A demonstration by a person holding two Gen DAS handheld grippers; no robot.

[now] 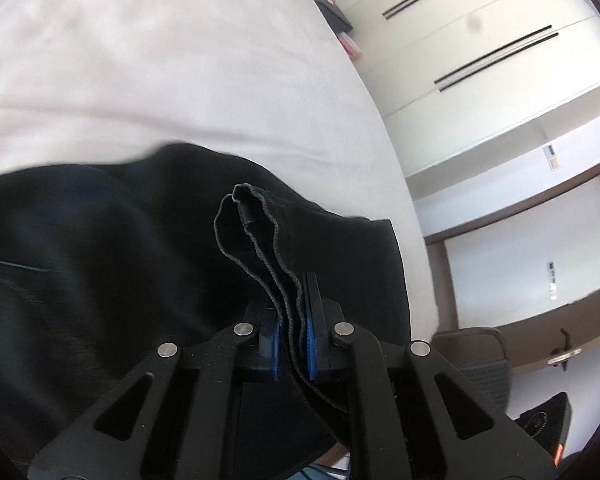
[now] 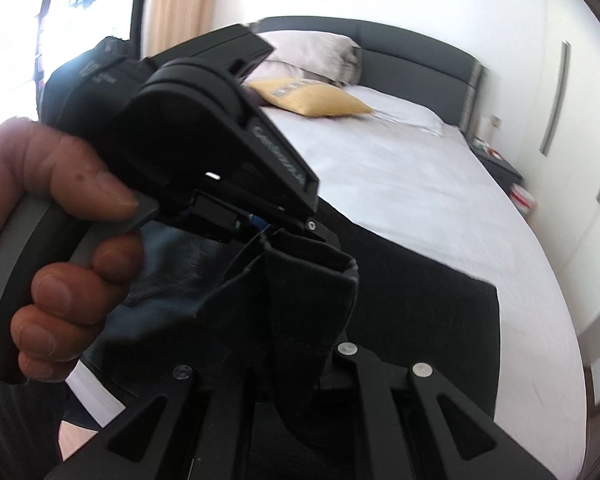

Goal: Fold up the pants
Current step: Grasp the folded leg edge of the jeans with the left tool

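The black pants (image 1: 100, 248) lie on the white bed (image 1: 180, 80), and part of them is lifted. My left gripper (image 1: 294, 312) is shut on a bunched, layered edge of the pants that sticks up between its blue pads. In the right wrist view the pants (image 2: 420, 312) spread over the bed (image 2: 400, 184). My right gripper (image 2: 296, 360) is shut on another fold of black cloth that covers its fingertips. The left gripper (image 2: 256, 228) is right in front of it, held by a hand (image 2: 60, 208).
Pillows (image 2: 316, 96) and a dark headboard (image 2: 420, 52) are at the far end of the bed. White wardrobe doors (image 1: 480, 48) stand to the right. A nightstand (image 2: 500, 168) is beside the bed. A dark chair (image 1: 480, 360) stands near the bed's edge.
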